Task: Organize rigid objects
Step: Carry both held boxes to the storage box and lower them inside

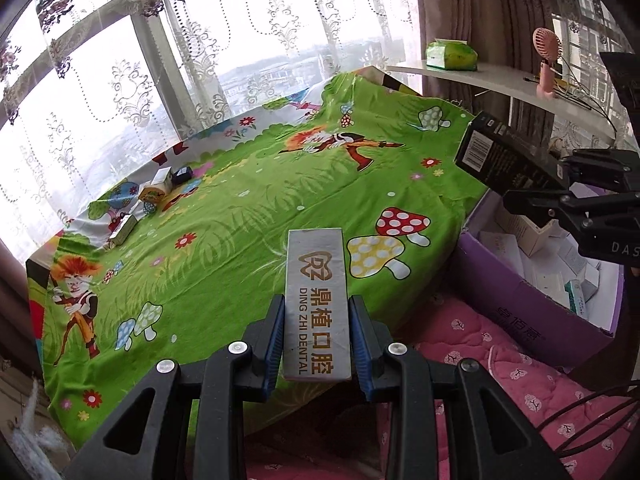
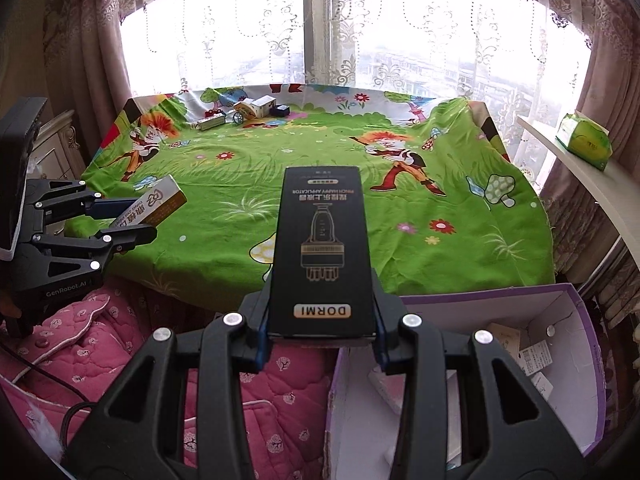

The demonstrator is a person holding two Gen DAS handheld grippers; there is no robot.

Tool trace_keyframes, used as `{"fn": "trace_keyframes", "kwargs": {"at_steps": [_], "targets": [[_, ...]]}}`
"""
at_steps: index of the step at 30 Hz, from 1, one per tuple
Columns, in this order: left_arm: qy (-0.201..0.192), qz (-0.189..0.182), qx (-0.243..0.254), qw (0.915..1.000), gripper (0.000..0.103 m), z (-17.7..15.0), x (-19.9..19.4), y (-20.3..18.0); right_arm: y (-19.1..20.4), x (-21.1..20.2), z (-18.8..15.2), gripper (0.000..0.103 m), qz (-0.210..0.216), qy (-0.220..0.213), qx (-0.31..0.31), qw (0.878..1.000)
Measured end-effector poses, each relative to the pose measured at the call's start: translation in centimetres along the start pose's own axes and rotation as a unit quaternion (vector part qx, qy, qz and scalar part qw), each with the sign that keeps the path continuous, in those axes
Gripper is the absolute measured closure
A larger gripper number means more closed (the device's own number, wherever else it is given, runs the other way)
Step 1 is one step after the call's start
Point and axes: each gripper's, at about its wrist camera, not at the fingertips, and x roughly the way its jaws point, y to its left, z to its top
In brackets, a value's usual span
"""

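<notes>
Left tongs (image 1: 316, 344) tight on a silver DING ZHI DENTAL box (image 1: 316, 300), right tongs (image 2: 320, 328) on a black DORMI box (image 2: 320, 256).

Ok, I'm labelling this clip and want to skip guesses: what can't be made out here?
- Small boxes at the table's far edge: too small to read, both views.
- Purple box contents: partly hidden behind the right gripper and its black box.
- Left gripper: the silver box hides its pads.
</notes>
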Motion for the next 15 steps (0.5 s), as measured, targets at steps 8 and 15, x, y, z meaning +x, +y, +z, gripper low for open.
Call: {"fn": "trace_keyframes", "kwargs": {"at_steps": [8, 15], "targets": [[-0.005, -0.038, 0.072, 0.9967, 0.071, 2.6, 0.2, -5.6, -4.2, -1.4, -1.7, 0.060, -0.034, -0.001, 0.043, 0.998], [-0.001, -0.077, 0.127, 0.9889, 0.071, 4.0, 0.5, -10.3, -7.5, -2.5, -3.6, 0.060, -0.067, 0.004, 0.076, 0.995]]}}
